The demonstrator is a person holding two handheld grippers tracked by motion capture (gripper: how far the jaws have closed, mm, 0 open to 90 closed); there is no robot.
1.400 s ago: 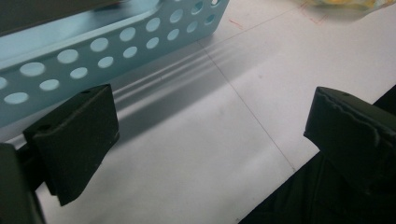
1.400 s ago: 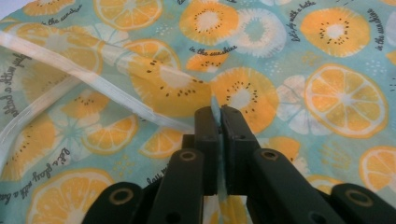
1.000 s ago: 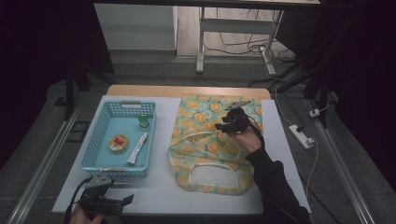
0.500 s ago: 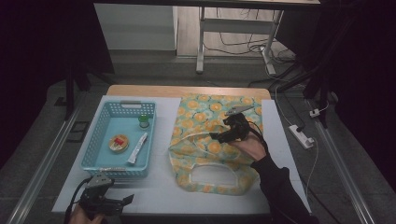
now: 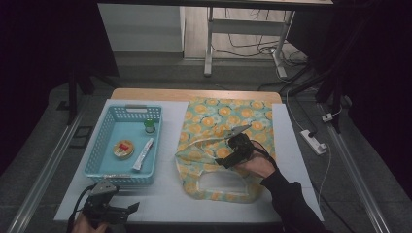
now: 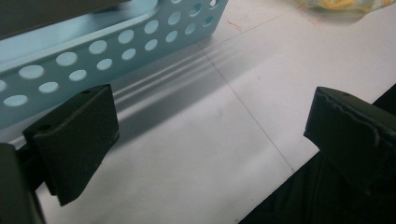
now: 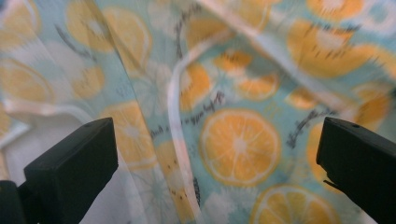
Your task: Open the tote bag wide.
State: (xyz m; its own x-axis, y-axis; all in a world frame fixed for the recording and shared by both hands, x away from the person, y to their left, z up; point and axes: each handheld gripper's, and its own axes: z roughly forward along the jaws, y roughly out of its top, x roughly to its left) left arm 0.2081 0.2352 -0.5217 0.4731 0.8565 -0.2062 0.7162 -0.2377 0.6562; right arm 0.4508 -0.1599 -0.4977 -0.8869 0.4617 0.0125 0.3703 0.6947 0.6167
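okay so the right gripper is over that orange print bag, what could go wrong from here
1. The right gripper, whose jaws have just been opening, stands wide above the bag with nothing between them; closing here might pinch both cloth layers, so the mouth would stay shut.
2. The fabric lies creased with a raised fold, so the jaws could slip off the thin edge.
3. Dragging the bag sideways could nudge the blue basket.

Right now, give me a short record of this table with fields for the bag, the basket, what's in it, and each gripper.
bag: orange-slice print bag lying flat on the white table, handle cutout toward the person
basket: light blue basket left of the bag
basket contents: green-capped bottle, round tin, white tube
right gripper: over the bag, jaws just opened wide, nothing between them
left gripper: open, near table's front edge, holding nothing
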